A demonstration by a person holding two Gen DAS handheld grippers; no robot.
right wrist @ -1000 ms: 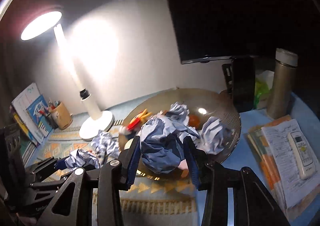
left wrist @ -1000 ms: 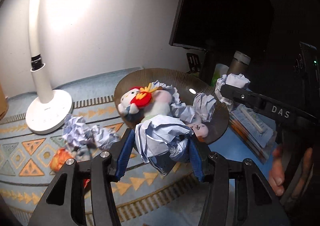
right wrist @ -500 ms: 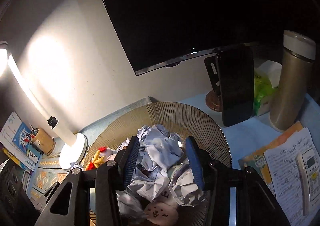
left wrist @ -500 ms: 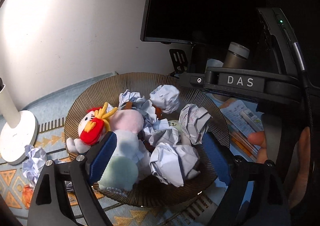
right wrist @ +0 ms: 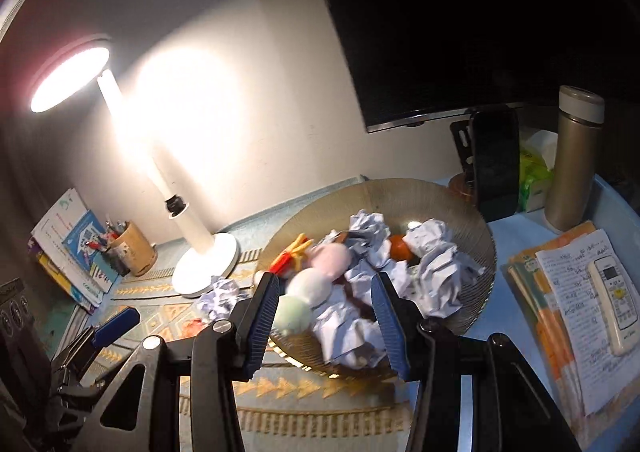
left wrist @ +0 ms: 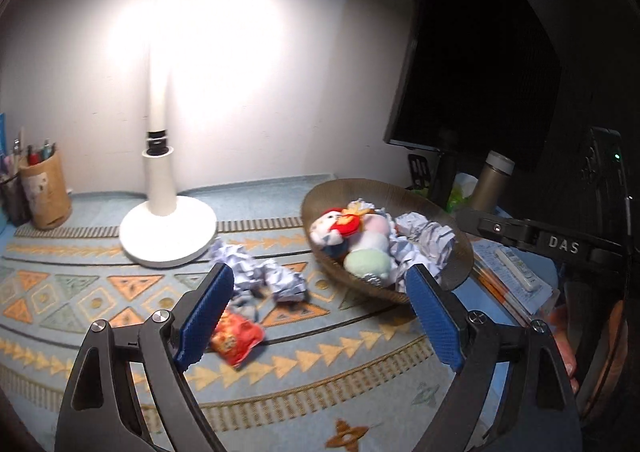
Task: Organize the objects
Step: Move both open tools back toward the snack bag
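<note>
A ribbed brown bowl [left wrist: 456,252] [right wrist: 400,192] on the patterned mat holds several crumpled paper balls [right wrist: 444,276] and a plush toy [left wrist: 340,228] [right wrist: 316,284]. Two crumpled paper balls [left wrist: 260,276] [right wrist: 220,296] and a red snack packet [left wrist: 236,336] lie on the mat left of the bowl. My left gripper [left wrist: 320,316] is open and empty, held above the mat with the loose paper and packet between its jaws. My right gripper [right wrist: 324,324] is open and empty over the bowl's near rim.
A white desk lamp [left wrist: 168,228] [right wrist: 204,264] stands at the back left, a pen holder [left wrist: 44,192] further left. A monitor [left wrist: 480,52], phone on a stand [right wrist: 492,164], flask [right wrist: 572,156], papers and a remote [right wrist: 612,304] lie right of the bowl.
Both grippers let their paper balls go into the bowl and opened. The left gripper has pulled back and swung left toward the loose paper; the right has drawn back from the bowl.
</note>
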